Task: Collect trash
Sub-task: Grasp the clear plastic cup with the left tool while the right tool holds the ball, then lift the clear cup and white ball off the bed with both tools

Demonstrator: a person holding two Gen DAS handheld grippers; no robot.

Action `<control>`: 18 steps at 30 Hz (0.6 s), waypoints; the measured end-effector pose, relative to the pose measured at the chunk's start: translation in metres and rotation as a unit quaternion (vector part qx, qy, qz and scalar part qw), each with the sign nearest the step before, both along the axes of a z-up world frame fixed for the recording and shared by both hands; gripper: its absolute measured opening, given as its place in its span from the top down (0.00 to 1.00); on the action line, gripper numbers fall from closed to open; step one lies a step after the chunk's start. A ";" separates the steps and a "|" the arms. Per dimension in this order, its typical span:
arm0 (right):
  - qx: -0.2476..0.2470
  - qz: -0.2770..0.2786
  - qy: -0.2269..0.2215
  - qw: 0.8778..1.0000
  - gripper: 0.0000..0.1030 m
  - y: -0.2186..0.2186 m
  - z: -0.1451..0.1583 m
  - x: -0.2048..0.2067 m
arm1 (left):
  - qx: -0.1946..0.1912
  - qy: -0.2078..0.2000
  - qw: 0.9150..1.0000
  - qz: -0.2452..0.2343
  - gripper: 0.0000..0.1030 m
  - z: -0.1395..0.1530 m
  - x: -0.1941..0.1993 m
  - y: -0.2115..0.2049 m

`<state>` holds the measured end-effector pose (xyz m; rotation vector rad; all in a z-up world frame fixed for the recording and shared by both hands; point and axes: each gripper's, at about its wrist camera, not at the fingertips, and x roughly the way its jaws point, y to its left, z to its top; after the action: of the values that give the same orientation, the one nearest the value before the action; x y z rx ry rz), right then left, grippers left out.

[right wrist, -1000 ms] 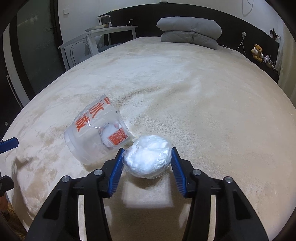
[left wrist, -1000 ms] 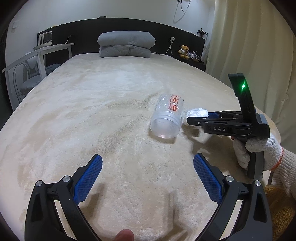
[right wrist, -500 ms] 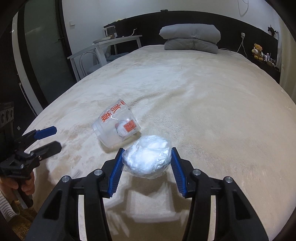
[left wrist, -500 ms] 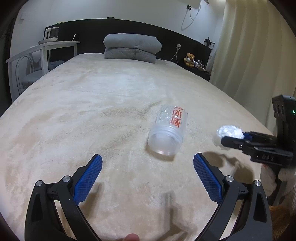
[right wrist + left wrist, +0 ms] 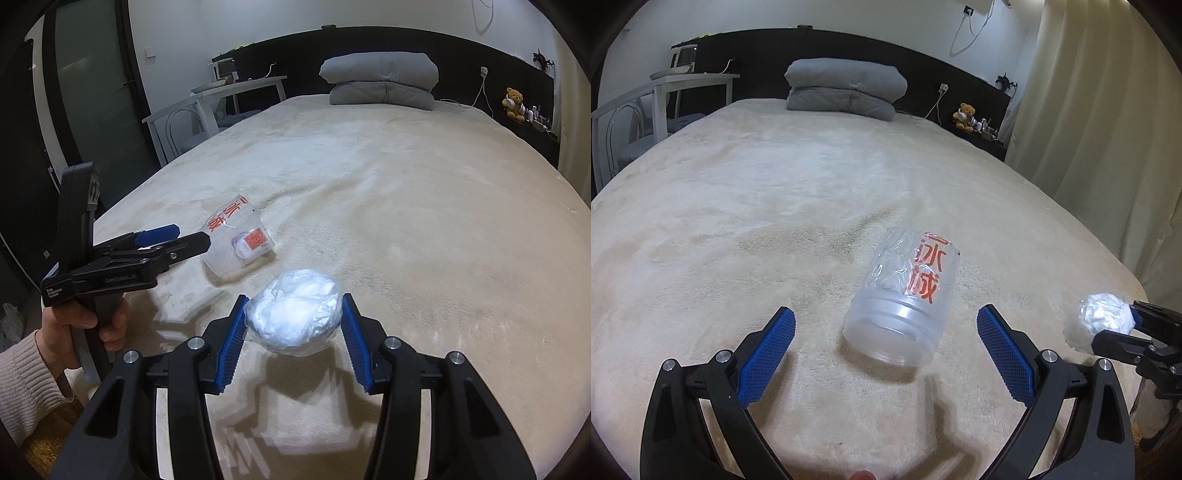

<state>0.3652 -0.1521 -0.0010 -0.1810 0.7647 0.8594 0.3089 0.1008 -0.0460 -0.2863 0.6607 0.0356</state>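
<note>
A clear plastic cup with red characters lies on its side on the beige bed cover, its base toward me. My left gripper is open, its blue pads either side of the cup's base and a little short of it. The cup also shows in the right wrist view, with the left gripper beside it. My right gripper is shut on a crumpled white plastic-wrapped wad, held above the bed. That wad also shows at the right edge of the left wrist view.
Folded grey bedding lies at the head of the bed by a black headboard. A white desk and chair stand to the left. Curtains hang on the right. A teddy bear sits on a side shelf.
My left gripper has moved forward toward the cup, which now sits between its open pads. My right gripper has lifted and pulled back from the cup with the wad still held.
</note>
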 end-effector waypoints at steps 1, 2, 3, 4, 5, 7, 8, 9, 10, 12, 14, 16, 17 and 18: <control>-0.002 0.001 -0.001 1.000 0.51 0.000 0.000 0.000 | -0.005 0.003 1.000 0.000 0.06 -0.002 0.005 0.000; -0.005 0.001 -0.002 1.000 0.51 0.000 -0.001 0.000 | -0.008 0.004 1.000 0.000 0.06 -0.003 0.008 0.000; -0.006 0.002 -0.002 1.000 0.51 0.000 -0.001 0.000 | -0.009 0.007 1.000 -0.001 0.07 -0.004 0.012 -0.001; -0.006 0.003 -0.001 1.000 0.51 0.000 -0.001 0.000 | -0.010 0.007 1.000 -0.003 0.07 -0.005 0.014 -0.002; -0.007 0.003 -0.001 1.000 0.51 0.000 -0.002 0.000 | -0.010 0.005 1.000 -0.005 0.07 -0.005 0.017 -0.003; -0.007 0.003 -0.001 1.000 0.51 0.000 -0.002 0.000 | -0.007 0.006 1.000 -0.010 0.07 -0.006 0.021 -0.006; -0.007 0.002 -0.001 1.000 0.51 0.000 -0.002 0.000 | -0.005 0.006 1.000 -0.012 0.07 -0.006 0.023 -0.008; -0.007 0.001 0.000 1.000 0.51 0.000 -0.002 0.000 | -0.003 0.006 1.000 -0.013 0.07 -0.006 0.024 -0.009; -0.006 0.000 0.000 1.000 0.51 0.000 -0.003 0.000 | -0.002 0.005 1.000 -0.014 0.11 -0.006 0.026 -0.010; -0.005 -0.002 0.002 1.000 0.51 0.001 -0.003 0.001 | -0.001 0.006 1.000 -0.015 0.22 -0.007 0.028 -0.009; -0.006 -0.002 0.002 1.000 0.51 0.002 -0.003 0.000 | -0.003 0.013 1.000 -0.023 0.33 -0.010 0.033 -0.009; -0.008 -0.001 0.002 1.000 0.51 0.003 -0.004 -0.001 | 0.001 0.017 1.000 -0.023 0.35 -0.013 0.034 -0.009; -0.008 -0.001 0.002 1.000 0.51 0.003 -0.004 -0.001 | 0.002 0.016 1.000 -0.022 0.36 -0.012 0.032 -0.009; -0.009 -0.001 0.002 1.000 0.51 0.003 -0.005 -0.001 | 0.002 0.015 1.000 -0.021 0.37 -0.011 0.031 -0.009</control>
<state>0.3642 -0.1489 -0.0061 -0.1942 0.7773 0.8509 0.3401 0.0919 -0.0570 -0.2688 0.6957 0.0007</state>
